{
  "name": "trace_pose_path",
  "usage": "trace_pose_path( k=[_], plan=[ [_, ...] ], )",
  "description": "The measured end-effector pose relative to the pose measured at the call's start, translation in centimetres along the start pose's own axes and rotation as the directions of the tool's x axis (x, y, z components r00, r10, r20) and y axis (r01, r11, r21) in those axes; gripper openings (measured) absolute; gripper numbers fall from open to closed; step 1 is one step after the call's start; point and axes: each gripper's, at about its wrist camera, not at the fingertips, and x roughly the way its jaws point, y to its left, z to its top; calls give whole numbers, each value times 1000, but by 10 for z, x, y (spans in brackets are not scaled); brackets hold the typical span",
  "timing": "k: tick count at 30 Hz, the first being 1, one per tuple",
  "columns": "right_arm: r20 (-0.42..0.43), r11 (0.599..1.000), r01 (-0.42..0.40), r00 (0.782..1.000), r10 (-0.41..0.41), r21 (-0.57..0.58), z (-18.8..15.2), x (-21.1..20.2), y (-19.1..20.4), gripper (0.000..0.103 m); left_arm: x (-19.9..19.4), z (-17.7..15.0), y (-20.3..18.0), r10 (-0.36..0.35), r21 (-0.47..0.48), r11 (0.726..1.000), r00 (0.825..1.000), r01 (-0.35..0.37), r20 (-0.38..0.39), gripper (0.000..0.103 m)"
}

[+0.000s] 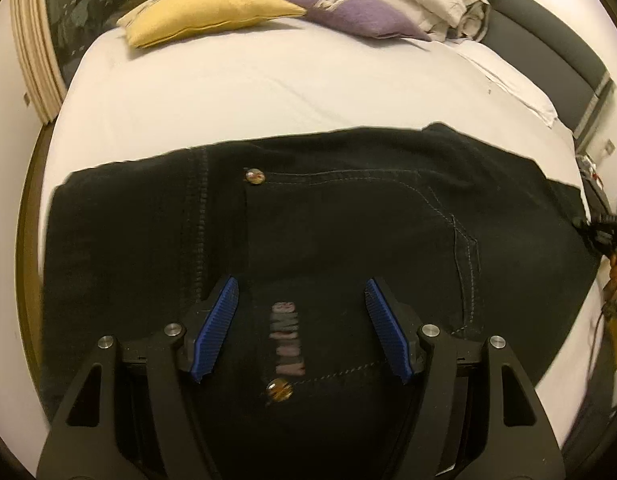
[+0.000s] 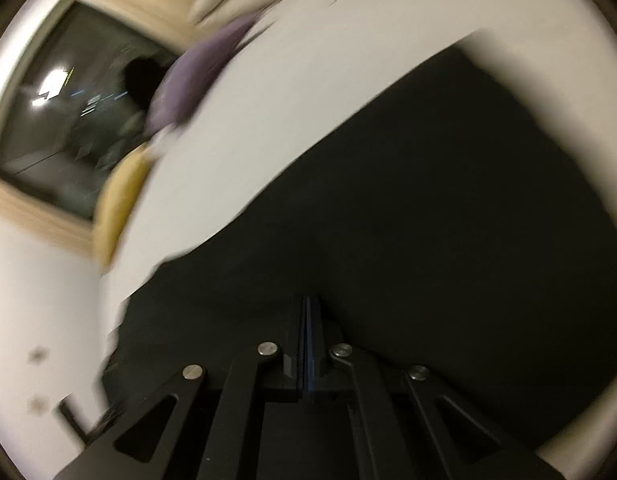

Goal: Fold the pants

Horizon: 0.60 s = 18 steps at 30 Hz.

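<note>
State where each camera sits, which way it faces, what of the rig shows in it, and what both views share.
Left wrist: on the left gripper, low over the black pants, facing across the bed toward the yellow pillow; its jaws stand open, blue pads showing.
Right wrist: on the right gripper, tilted and blurred, facing over the pants toward the window; its jaws are together.
Shared: pants, bed, yellow pillow and purple pillow.
</note>
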Motion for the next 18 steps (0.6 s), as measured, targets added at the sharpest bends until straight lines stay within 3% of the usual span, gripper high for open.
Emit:
trace_pose_path(
  k=[2, 3, 5, 7, 8, 10, 13, 15, 17, 18],
  plan=[
    [48, 993, 115, 992, -115, 0, 8, -21, -3, 7, -18, 11, -1, -16, -14, 1000, 999, 16, 46, 65],
    [66, 991, 128, 990, -127, -24, 10, -28, 6, 12, -26, 19, -1, -33, -16, 999, 996, 35, 78, 65],
    [50, 994, 35, 998, -30, -108, 6, -27, 45, 22, -28, 37, -5, -47, -14, 999, 993, 49, 106, 65],
    [-42, 965, -136, 991, 130, -224, -10, -8, 111, 37, -17, 54, -6, -66, -16, 998, 992, 69, 105, 65],
    [-106, 934, -224, 974, 202, -280, -19, 4, 146, 38, -7, 62, -7, -65, -10, 998, 993, 67, 100, 65],
    [-269, 836, -395, 912, 309, -382, -45, 34, 223, 40, 7, 68, -7, -73, -14, 997, 994, 74, 82, 65],
    [-475, 721, -537, 819, 322, -438, -82, 83, 307, 40, 33, 67, -5, -78, -24, 997, 997, 79, 21, 65],
    [-532, 701, -542, 803, 269, -464, -94, 120, 336, 40, 48, 62, 8, -90, -34, 995, 996, 90, 9, 65],
    [-549, 736, -500, 809, 209, -456, -90, 153, 344, 39, 50, 58, 15, -112, -48, 992, 993, 114, 35, 65],
    [-556, 751, -487, 808, 194, -446, -86, 166, 338, 25, 50, 57, 17, -115, -50, 992, 992, 117, 43, 65]
  ],
)
